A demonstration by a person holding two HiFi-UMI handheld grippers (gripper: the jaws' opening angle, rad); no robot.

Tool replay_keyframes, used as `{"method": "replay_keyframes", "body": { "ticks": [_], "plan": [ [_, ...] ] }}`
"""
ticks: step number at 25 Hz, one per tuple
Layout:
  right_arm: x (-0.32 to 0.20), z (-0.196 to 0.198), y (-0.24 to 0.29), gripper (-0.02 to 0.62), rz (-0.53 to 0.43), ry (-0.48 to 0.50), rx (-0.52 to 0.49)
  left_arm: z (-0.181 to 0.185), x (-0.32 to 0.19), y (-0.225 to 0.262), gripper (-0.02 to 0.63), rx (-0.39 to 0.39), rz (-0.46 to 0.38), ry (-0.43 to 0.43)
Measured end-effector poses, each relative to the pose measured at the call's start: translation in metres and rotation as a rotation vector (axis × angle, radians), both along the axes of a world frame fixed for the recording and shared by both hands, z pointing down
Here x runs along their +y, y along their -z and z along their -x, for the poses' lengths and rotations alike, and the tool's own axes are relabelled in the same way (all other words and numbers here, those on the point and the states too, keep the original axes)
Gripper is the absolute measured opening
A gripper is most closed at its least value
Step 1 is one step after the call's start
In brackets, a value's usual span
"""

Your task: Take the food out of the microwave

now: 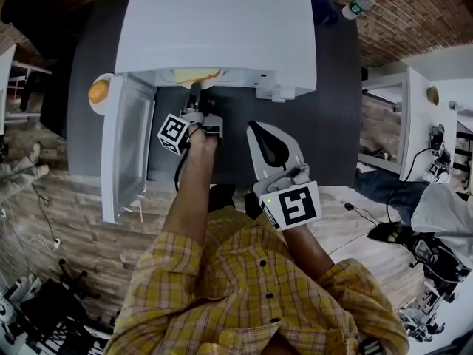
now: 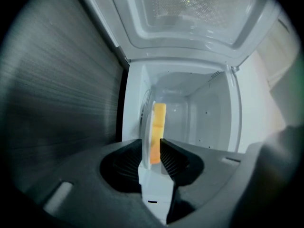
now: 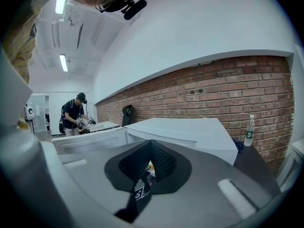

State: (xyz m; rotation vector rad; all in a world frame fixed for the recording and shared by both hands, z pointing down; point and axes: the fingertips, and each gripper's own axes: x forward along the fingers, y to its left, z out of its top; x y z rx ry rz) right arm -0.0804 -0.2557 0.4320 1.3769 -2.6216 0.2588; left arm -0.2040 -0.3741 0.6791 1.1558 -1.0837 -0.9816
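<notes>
The white microwave (image 1: 222,28) stands on a dark table with its door (image 1: 126,146) swung open to the left. Inside lies a white plate (image 2: 144,141) with yellow food (image 2: 158,122) on it; the food (image 1: 195,73) also shows at the opening in the head view. My left gripper (image 1: 195,93) reaches into the opening, rolled onto its side. In the left gripper view its pads (image 2: 152,148) press on the plate's near rim. My right gripper (image 1: 255,128) hovers in front of the microwave, to the right of the left one. It is shut (image 3: 151,144) and holds nothing.
An orange food item (image 1: 98,91) lies on a small plate behind the open door. A water bottle (image 1: 360,4) stands at the table's (image 1: 332,124) far right corner. Another person (image 3: 76,113) stands far off at a table. White desks stand to the right.
</notes>
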Motion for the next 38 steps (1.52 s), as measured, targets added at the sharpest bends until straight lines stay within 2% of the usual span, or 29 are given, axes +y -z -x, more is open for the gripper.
{"method": "replay_keyframes", "body": {
  "ticks": [3,7,9,10,20,30,38],
  "plan": [
    [0.0,-0.003,0.001,0.003,-0.003,-0.01,-0.002,0.001,-0.002,-0.001,0.089,-0.004,0.004,0.003],
    [0.0,-0.007,0.003,0.003,-0.01,-0.017,0.0,0.001,-0.004,-0.002,0.08,-0.002,0.007,0.005],
    [0.001,-0.008,0.004,0.003,-0.012,-0.019,0.004,0.0,-0.004,-0.003,0.021,-0.017,0.014,0.0],
    [0.001,-0.008,0.004,0.003,-0.014,-0.019,0.005,0.0,-0.003,-0.003,0.015,-0.026,0.016,0.002],
    [0.006,-0.017,0.01,0.003,-0.024,-0.027,0.011,0.001,0.003,0.004,0.012,-0.013,-0.002,0.012],
    [0.02,-0.023,0.019,0.003,-0.04,-0.01,-0.009,-0.006,0.023,0.031,0.011,-0.066,-0.036,-0.027],
    [0.033,-0.032,0.032,0.003,-0.068,-0.007,-0.034,-0.003,0.055,0.068,0.011,-0.055,-0.016,0.018]
  ]
}}
